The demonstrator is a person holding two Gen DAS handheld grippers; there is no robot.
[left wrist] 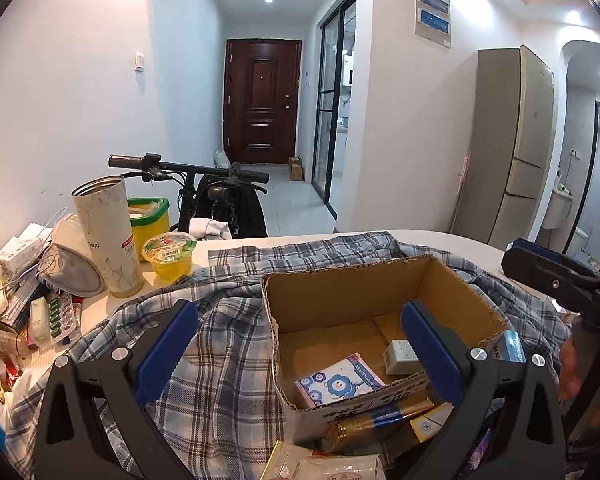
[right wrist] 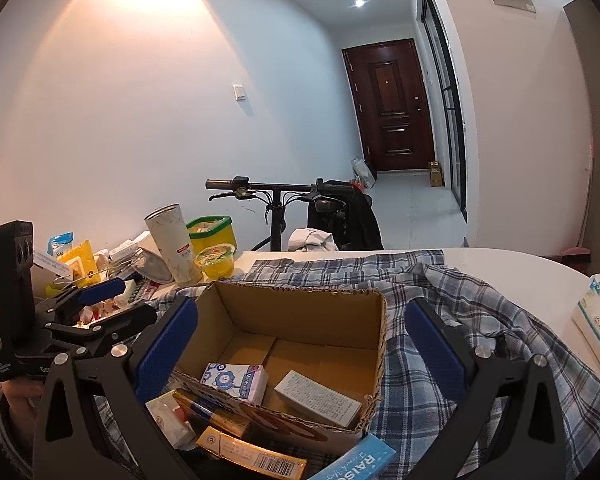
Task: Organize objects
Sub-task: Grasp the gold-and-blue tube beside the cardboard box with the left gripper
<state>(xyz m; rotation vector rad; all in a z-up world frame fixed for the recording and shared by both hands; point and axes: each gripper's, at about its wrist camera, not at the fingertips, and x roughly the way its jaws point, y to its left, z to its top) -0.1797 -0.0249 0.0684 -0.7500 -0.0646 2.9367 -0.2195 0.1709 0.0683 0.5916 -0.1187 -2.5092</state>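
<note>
One white table (right wrist: 500, 268) is seen, its far edge bare and its left end crowded with small clutter. One plaid shirt (left wrist: 220, 368) is spread over most of it. One open cardboard box (right wrist: 300, 320) sits on the shirt, and two small packets are counted inside: a flower-printed tissue pack (right wrist: 236, 380) and a pale box (right wrist: 320, 400), with much of the floor left free. One tall tumbler (left wrist: 108, 236) stands upright at the left. Both the left gripper (left wrist: 300, 352) and the right gripper (right wrist: 300, 344) are held wide apart and empty above the box.
</note>
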